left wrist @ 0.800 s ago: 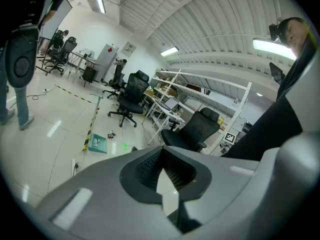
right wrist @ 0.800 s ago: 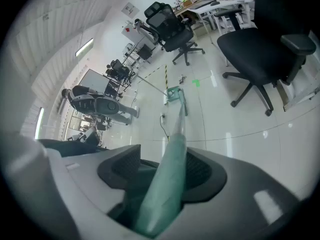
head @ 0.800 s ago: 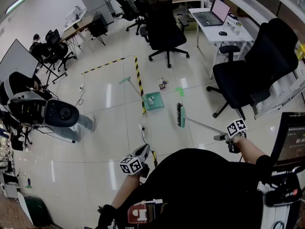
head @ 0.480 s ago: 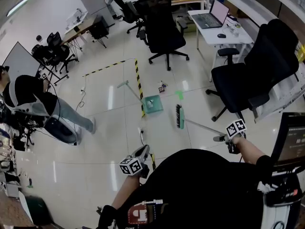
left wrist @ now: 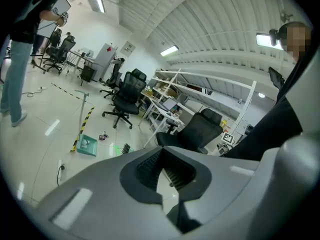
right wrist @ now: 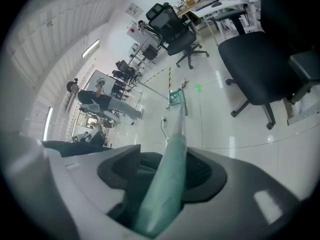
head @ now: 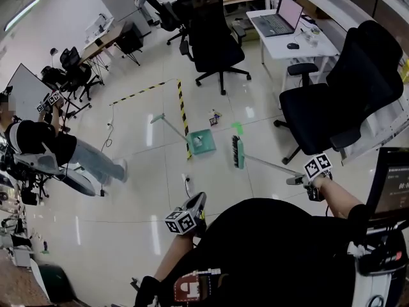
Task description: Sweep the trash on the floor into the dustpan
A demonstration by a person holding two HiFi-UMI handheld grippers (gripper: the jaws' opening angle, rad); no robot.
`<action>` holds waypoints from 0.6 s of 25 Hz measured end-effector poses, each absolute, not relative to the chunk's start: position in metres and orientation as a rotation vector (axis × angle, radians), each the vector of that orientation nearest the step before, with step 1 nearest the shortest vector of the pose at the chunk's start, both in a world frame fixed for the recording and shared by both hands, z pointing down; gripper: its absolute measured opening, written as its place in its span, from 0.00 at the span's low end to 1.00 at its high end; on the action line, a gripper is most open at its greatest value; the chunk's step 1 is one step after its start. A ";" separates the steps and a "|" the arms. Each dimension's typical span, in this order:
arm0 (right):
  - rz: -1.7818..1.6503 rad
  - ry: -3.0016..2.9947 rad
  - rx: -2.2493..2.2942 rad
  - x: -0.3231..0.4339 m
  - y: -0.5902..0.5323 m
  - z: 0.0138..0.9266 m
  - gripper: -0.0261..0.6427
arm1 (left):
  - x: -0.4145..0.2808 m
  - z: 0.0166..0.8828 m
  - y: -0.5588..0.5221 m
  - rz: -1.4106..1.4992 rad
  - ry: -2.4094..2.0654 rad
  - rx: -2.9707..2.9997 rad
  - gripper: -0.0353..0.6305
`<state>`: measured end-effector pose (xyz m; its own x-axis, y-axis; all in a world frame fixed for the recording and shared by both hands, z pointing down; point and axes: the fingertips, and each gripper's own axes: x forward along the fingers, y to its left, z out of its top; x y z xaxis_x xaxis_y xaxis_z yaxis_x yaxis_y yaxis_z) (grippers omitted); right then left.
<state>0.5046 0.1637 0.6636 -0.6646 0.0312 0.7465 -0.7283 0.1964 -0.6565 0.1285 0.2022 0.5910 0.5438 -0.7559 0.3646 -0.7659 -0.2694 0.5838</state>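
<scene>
A green dustpan (head: pixel 202 141) with a long upright handle stands on the floor beside the striped tape. Small trash (head: pixel 214 117) lies just beyond it. The green broom head (head: pixel 238 152) rests on the floor to the dustpan's right. Its pale handle (right wrist: pixel 172 154) runs back into my right gripper (head: pixel 307 183), which is shut on it. In the right gripper view the dustpan (right wrist: pixel 175 98) shows at the handle's far end. My left gripper (head: pixel 195 203) is held low near my body, shut with nothing in it. Its view shows the dustpan (left wrist: pixel 86 145) and the trash (left wrist: pixel 104 136) far off.
Yellow-black tape (head: pixel 182 110) runs across the floor by the dustpan, and a green tape mark (head: pixel 238 128) lies near the trash. Black office chairs (head: pixel 332 91) (head: pixel 214 34) and a desk with a laptop (head: pixel 281 15) stand beyond. A person (head: pixel 51 149) is at the left. A cord (head: pixel 189 183) lies in front of me.
The broom head has slid slightly left toward the dustpan. The person at the left has moved back and straightened. Both grippers keep their hold and state.
</scene>
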 end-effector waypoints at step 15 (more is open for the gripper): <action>1.583 -1.757 0.753 0.358 0.021 0.663 0.42 | -0.019 0.627 0.025 0.052 -1.059 2.097 0.05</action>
<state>0.3584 0.0207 0.6628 -0.6255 0.0063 0.7802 -0.7754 0.1065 -0.6225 -0.0186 0.0247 0.6267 0.6535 -0.6688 0.3544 -0.7003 -0.3565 0.6184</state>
